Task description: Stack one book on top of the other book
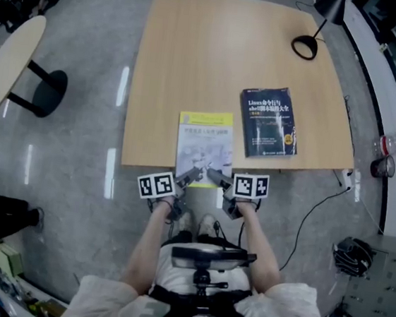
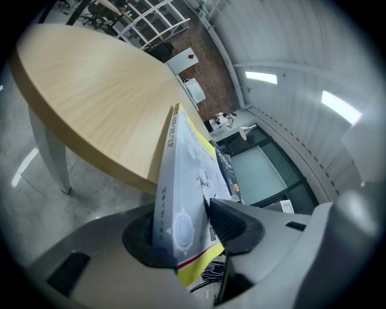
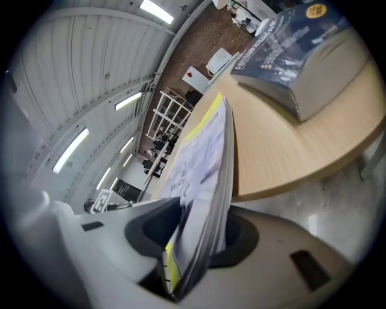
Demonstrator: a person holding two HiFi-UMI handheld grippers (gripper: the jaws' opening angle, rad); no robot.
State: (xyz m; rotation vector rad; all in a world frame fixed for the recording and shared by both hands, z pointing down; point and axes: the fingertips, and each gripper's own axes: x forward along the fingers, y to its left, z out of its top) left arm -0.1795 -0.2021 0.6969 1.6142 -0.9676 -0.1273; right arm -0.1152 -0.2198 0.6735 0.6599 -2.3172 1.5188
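Observation:
A white book with a yellow band [image 1: 204,144] lies at the table's near edge and juts out over it. My left gripper [image 1: 190,175] is shut on its near left corner, and my right gripper [image 1: 217,177] is shut on its near right corner. The left gripper view shows the white book [image 2: 181,187] on edge between the jaws of the left gripper [image 2: 187,226], spine side toward the camera. In the right gripper view the white book's [image 3: 205,163] page edges sit in the right gripper [image 3: 199,232]. A thick dark blue book [image 1: 268,122] lies flat to the right, apart from the white one.
The wooden table [image 1: 218,43] carries a black desk lamp base [image 1: 304,47] at its far right. A small round table [image 1: 10,62] stands on the floor to the left. A cable runs along the floor by the table's right corner.

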